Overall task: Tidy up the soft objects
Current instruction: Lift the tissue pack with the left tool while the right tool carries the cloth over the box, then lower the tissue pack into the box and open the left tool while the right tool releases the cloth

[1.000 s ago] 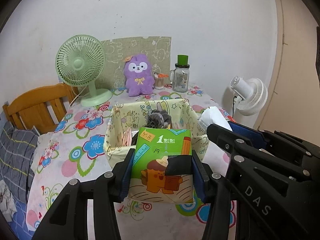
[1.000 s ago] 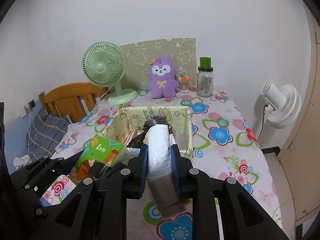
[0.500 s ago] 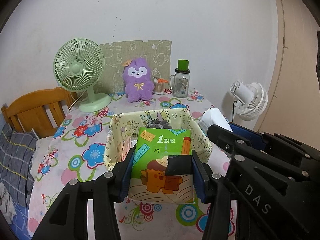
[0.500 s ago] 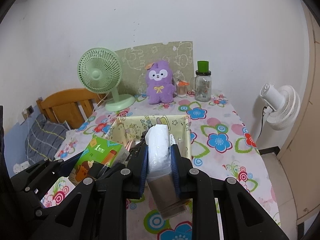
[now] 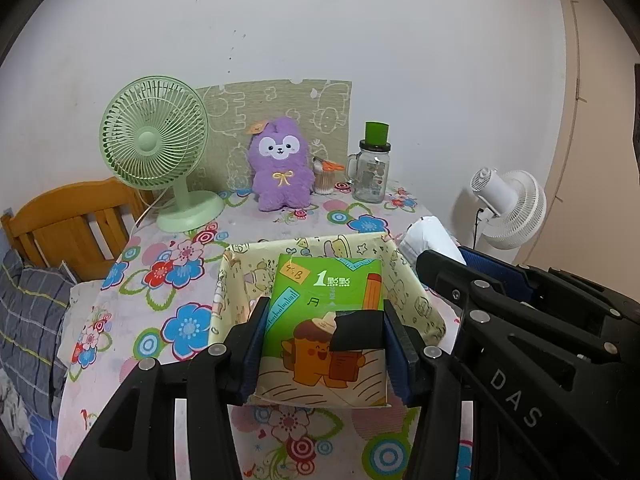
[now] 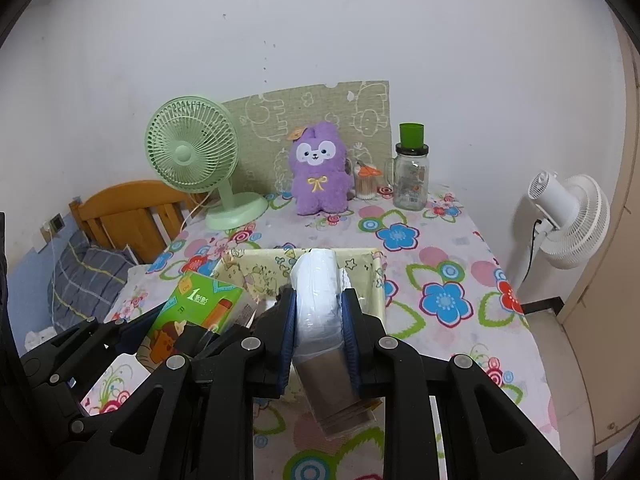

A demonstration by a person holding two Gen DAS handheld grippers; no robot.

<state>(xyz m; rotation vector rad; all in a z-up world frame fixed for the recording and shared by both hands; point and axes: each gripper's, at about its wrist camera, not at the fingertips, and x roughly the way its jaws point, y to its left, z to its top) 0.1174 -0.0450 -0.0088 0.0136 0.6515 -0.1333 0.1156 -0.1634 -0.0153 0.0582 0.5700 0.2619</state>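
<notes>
My left gripper [image 5: 324, 316] is shut on a green tissue pack [image 5: 326, 316] with a cartoon print, held above the near side of a yellow fabric basket [image 5: 416, 284]. My right gripper [image 6: 319, 320] is shut on a white and brown plastic-wrapped pack [image 6: 320, 300], also held over the basket [image 6: 256, 268]. The tissue pack [image 6: 196, 312] and left gripper show at the lower left of the right wrist view. The white pack [image 5: 428, 236] shows at the right of the left wrist view. The basket's inside is mostly hidden by the packs.
The floral tablecloth [image 6: 440, 264] carries a green desk fan [image 6: 192, 160], a purple plush toy [image 6: 318, 172], a cotton-swab pot [image 6: 366, 184] and a glass jar [image 6: 412, 176] along the wall. A wooden bed frame [image 6: 132, 216] is left, a white floor fan [image 6: 568, 220] right.
Both grippers have risen and pulled back with their packs. The basket now sits lower in view and its contents are hidden behind the packs.
</notes>
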